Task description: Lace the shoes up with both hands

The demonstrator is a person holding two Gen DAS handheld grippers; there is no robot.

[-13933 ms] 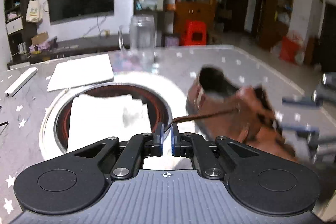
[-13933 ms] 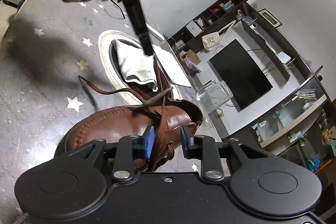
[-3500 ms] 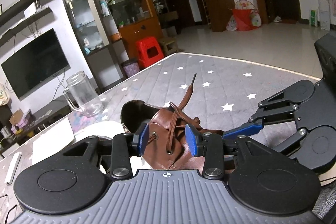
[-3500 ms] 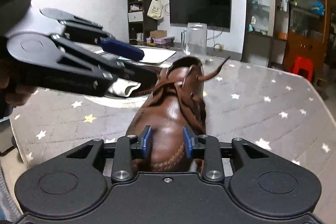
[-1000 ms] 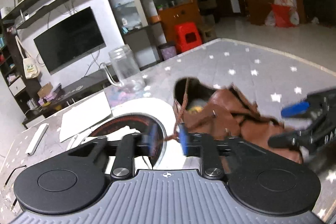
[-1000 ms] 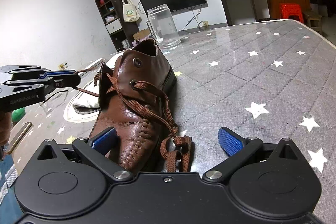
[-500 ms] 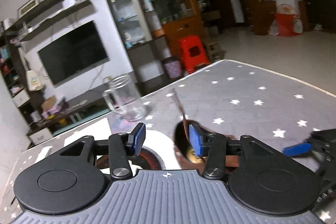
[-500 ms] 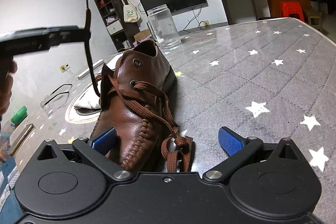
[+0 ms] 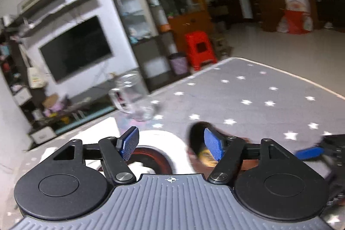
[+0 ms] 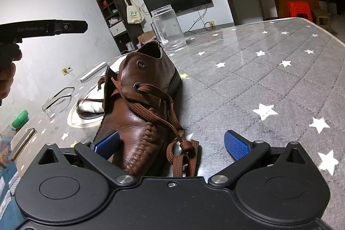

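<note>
A brown leather shoe (image 10: 140, 113) lies on the grey star-patterned table (image 10: 269, 79), toe toward my right gripper (image 10: 171, 146). That gripper stands wide open, with the toe and the knotted end of the brown lace (image 10: 185, 148) between its blue pads. The lace crosses the eyelets, and its other end hangs over the shoe's left side. My left gripper (image 10: 83, 26) hovers high at the left, above the heel, in a person's hand. In the blurred left wrist view my left gripper (image 9: 171, 144) has its jaws opening with nothing between them, and the shoe's mouth (image 9: 195, 139) shows just behind.
A clear glass mug (image 10: 168, 27) stands beyond the heel. Left of the shoe is a round inset with a white cloth (image 10: 90, 107). Further left lie glasses (image 10: 58, 100), a phone (image 10: 23, 143), a white bar (image 10: 92, 71) and a green object (image 10: 20, 118).
The left gripper held the lace end up half a second ago; now the lace has dropped to the shoe and the jaws stand wider. The right gripper has not moved.
</note>
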